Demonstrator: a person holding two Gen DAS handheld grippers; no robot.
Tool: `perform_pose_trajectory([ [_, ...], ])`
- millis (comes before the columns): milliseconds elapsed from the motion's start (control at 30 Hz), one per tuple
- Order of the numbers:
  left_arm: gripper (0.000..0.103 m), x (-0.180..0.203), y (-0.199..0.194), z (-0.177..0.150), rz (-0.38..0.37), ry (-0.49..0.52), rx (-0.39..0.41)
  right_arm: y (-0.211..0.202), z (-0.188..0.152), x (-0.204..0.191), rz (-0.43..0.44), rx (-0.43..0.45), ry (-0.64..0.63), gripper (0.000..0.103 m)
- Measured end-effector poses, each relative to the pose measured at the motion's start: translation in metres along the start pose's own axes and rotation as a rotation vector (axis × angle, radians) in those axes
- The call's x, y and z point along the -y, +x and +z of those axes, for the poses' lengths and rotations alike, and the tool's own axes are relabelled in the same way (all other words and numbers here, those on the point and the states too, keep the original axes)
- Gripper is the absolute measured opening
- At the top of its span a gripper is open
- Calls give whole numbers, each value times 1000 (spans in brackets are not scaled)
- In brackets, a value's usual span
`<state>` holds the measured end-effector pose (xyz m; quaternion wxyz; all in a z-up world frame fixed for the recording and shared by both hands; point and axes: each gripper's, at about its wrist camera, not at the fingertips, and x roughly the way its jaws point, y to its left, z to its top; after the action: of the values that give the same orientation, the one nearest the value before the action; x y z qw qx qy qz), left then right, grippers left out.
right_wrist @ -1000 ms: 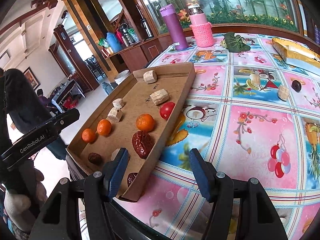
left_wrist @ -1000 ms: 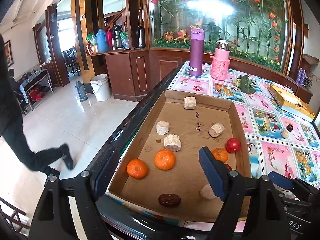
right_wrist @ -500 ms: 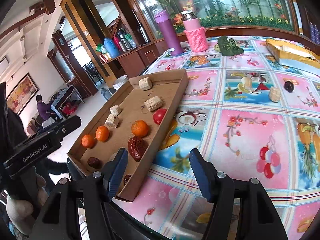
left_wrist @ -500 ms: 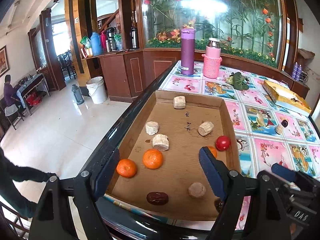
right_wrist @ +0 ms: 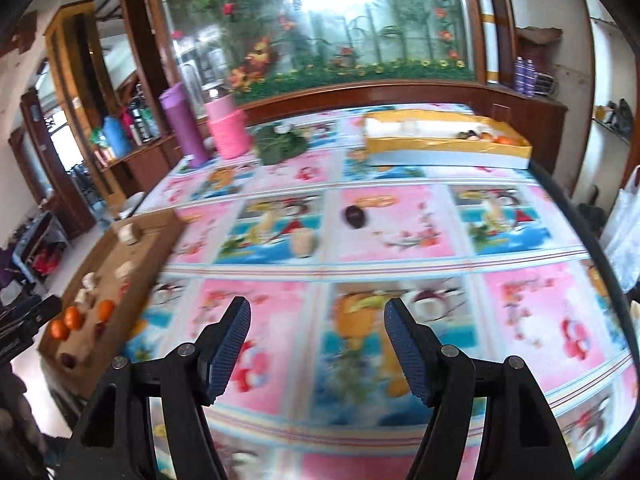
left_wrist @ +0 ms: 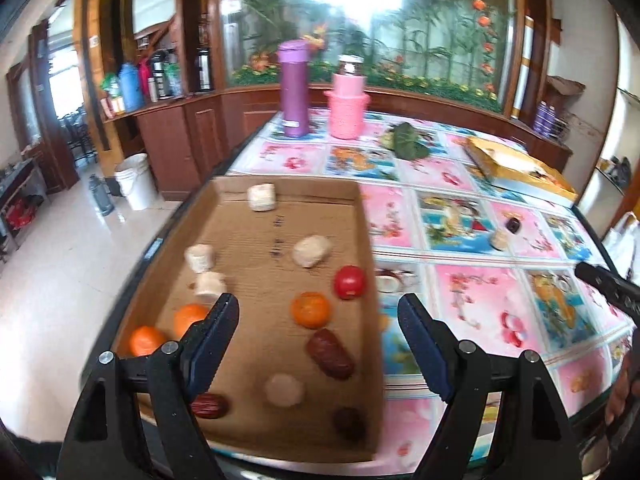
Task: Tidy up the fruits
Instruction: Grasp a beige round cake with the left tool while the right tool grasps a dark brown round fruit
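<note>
A purple flask (left_wrist: 294, 88) and a pink knit-sleeved bottle (left_wrist: 347, 101) stand side by side at the far end of the surface, on its pink cartoon-print cloth (right_wrist: 400, 216). Green leaves (right_wrist: 280, 145) lie just beside them. On the floor, a white bucket (left_wrist: 136, 181) sits by the wooden cabinet (left_wrist: 188, 140).

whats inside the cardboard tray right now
In the cardboard tray: three oranges, a red tomato, dark dates and pale chunks. The left gripper finger covers part of one orange.
</note>
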<state>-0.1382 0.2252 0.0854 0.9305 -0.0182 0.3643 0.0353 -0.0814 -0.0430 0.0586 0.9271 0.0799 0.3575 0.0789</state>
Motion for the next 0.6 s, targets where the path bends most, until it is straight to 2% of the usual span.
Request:
perform_pose_trajectory([
  [200,81,53,13,7,-139,58,-42,37,44,25,-20,-13,-2,72],
  [300,81,78,27,15,-202,72,-58,70,64,28,2,-47,-3,59],
  [467,81,112,62,29,-226,94,-103,123,76,27,10,-107,-5,56],
  [567,81,124,79,36,-229,105,-125,143,74,26,5,-134,-24,55],
  [600,81,128,83,37,-231,113,-125,146,73,25,7,-139,-30,51],
])
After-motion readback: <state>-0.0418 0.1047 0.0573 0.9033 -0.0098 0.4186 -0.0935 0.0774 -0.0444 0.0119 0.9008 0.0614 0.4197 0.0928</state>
